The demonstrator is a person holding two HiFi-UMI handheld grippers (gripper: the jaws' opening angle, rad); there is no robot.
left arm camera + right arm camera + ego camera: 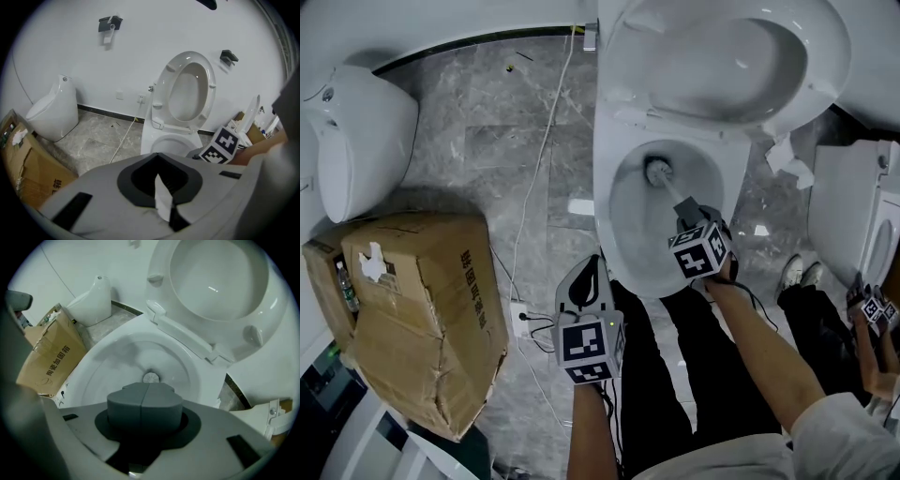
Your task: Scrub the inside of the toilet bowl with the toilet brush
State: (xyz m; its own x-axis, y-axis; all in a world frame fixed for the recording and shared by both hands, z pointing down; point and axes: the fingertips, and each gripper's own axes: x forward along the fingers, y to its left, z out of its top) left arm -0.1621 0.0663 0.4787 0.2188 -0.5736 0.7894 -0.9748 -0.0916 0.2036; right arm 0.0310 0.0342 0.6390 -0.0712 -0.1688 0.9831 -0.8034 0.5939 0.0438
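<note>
The white toilet bowl [606,192] stands with seat and lid [727,56] raised. My right gripper [686,212] points steeply down over the bowl, shut on the handle of the toilet brush. The brush's head [657,171] is low inside the bowl near the drain. In the right gripper view the jaws [144,401] are closed together, with the brush head [151,378] just beyond them against the bowl wall [117,357]. My left gripper [596,263] hangs over the floor left of the bowl, its fingers meeting at the tips and nothing visibly held. Its own view looks at the toilet [171,143].
A battered cardboard box [422,319] fills the left floor, with a white urinal [356,141] behind it. A white cable [539,169] runs down the tiles to a socket [522,319]. Crumpled paper [787,155] and another white fixture [862,216] are on the right.
</note>
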